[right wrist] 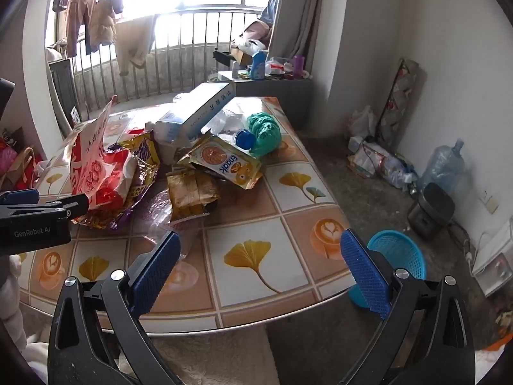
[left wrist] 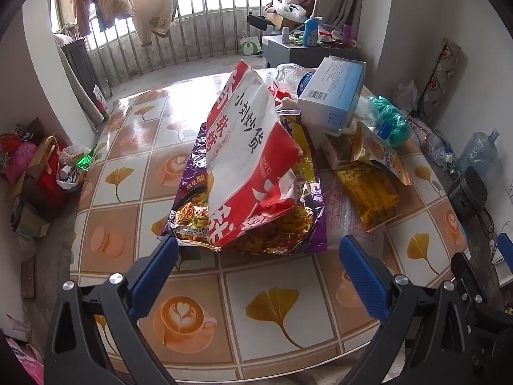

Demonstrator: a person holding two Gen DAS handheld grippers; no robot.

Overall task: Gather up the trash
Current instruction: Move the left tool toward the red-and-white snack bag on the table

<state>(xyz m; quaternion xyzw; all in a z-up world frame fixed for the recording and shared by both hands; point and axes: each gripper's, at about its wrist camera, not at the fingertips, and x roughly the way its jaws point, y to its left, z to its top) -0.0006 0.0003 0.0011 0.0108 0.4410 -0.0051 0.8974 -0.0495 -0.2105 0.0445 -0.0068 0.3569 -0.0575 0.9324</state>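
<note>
wrappers (right wrist: 128,173) on table (right wrist: 288,276) | box (right wrist: 195,112) atop pile | basket (right wrist: 400,253) beside table's right edge

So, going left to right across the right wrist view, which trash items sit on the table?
Red and white snack bag → crumpled gold wrapper → yellow "snack" pouch → teal bundle. The blue basket stands further right, on the floor past the table edge.

A lived-in home, by the look of it: laundry (right wrist: 96,19) hangs along a railed balcony window (right wrist: 179,48) beside a curtain (right wrist: 295,16). The surface (right wrist: 256,250) wears a tile-print cloth heaped with snack wrappers (right wrist: 221,160), and a water jug (right wrist: 444,166) and bags of clutter (left wrist: 41,166) sit on the bare floor
</note>
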